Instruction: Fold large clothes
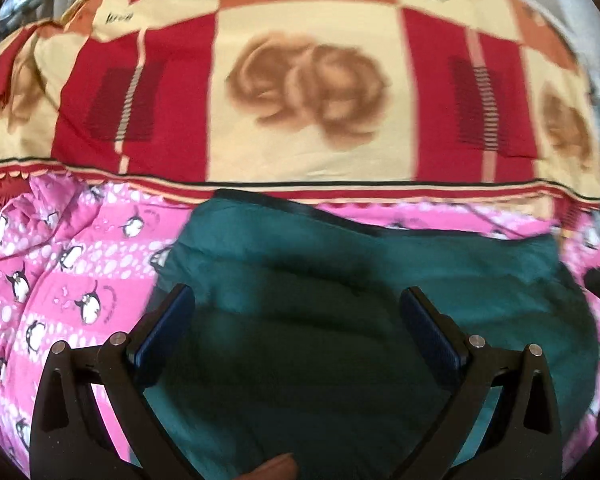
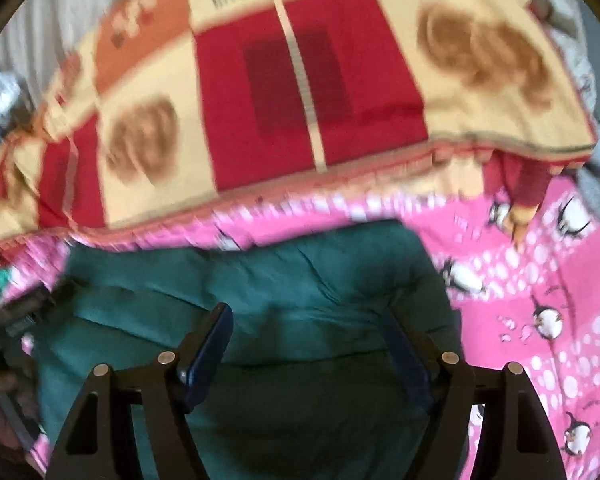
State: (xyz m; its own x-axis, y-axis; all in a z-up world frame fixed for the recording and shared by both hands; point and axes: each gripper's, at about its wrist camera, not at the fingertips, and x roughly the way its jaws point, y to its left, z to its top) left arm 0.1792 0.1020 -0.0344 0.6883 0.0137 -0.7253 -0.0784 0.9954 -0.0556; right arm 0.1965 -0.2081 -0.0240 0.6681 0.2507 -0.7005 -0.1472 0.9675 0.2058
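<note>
A dark green garment [image 1: 340, 300] lies in a folded bundle on a pink penguin-print sheet [image 1: 60, 280]. It also shows in the right wrist view [image 2: 280, 288]. My left gripper [image 1: 298, 300] is open and empty, its fingers spread just above the green garment. My right gripper [image 2: 308, 320] is open and empty too, hovering over the same garment nearer its right part. Both views are blurred by motion. The other gripper shows as a dark shape at the far left of the right wrist view [image 2: 24, 312].
A red, cream and orange patterned blanket [image 1: 300, 80] lies beyond the green garment and covers the far part of the bed; it also shows in the right wrist view [image 2: 300, 100]. Grey-white cloth [image 2: 40, 40] lies behind it.
</note>
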